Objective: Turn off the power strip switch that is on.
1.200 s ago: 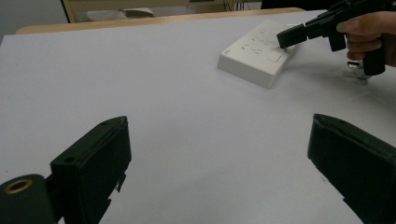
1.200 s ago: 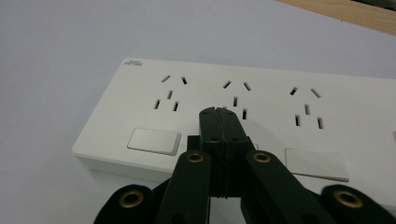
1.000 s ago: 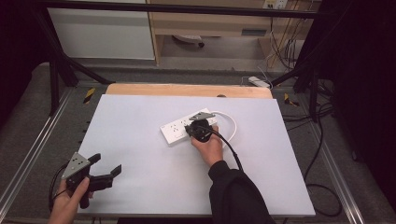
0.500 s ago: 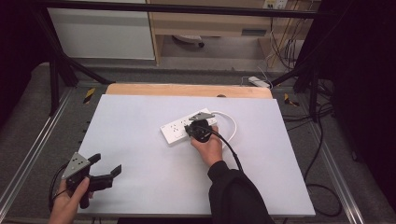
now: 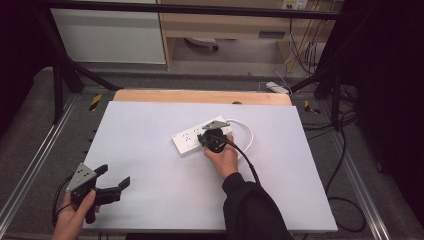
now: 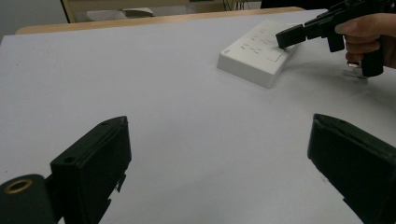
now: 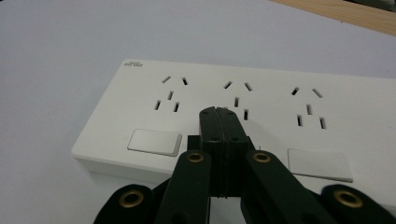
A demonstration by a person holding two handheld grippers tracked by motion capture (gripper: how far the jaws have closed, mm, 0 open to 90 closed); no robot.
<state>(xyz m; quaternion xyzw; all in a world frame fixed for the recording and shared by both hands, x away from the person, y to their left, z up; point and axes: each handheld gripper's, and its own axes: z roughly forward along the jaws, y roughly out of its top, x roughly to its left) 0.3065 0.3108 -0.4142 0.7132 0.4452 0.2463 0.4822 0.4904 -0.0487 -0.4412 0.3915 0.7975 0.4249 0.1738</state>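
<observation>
Black right tongs [image 7: 219, 122], clenched empty, press the white power strip [image 5: 200, 137]; left tongs [image 5: 112, 179] hover released.

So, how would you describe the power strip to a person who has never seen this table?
Look at the white table and go to its middle, a bit toward the far edge. The power strip lies flat there, a white block with rows of sockets and a white cable looping behind it. The shut right gripper points down at its top.
</observation>
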